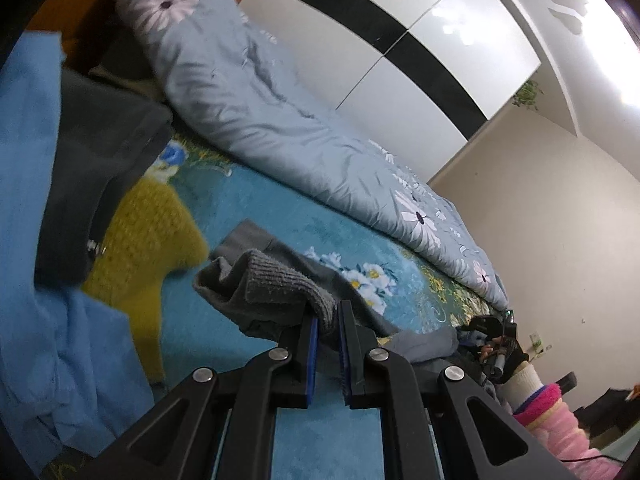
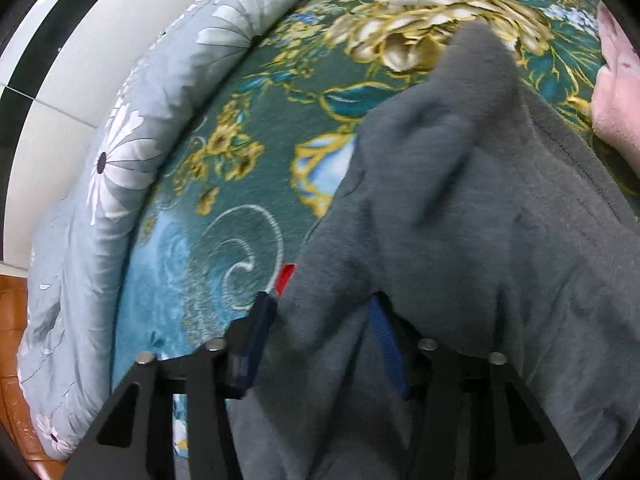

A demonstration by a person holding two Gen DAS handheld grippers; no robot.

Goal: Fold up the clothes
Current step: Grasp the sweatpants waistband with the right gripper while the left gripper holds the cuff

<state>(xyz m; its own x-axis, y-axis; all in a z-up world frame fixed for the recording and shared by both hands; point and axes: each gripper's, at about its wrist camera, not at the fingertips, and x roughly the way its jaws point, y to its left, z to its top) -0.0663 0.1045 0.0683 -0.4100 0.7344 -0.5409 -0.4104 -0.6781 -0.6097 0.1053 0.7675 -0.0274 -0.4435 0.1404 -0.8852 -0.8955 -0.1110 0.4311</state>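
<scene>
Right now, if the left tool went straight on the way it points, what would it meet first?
The left tool already pinches the grey garment's knitted cuff. Beyond it, probably the teal floral blanket, then the rolled grey-blue quilt; depth is unclear.

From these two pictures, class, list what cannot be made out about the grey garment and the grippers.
- Right wrist view: the grey garment drapes over the right gripper, hiding its grip.
- Left wrist view: the garment's ribbed cuff hides the fingertips of the left gripper.
- Both views: the garment's full shape is cut off by the edges.

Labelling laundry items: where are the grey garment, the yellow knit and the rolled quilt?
grey garment [image 1: 276, 276]: left wrist view, ribbed cuff.
yellow knit [image 1: 148, 228]: left wrist view, middle.
rolled quilt [image 1: 256, 104]: left wrist view, upper side.
</scene>
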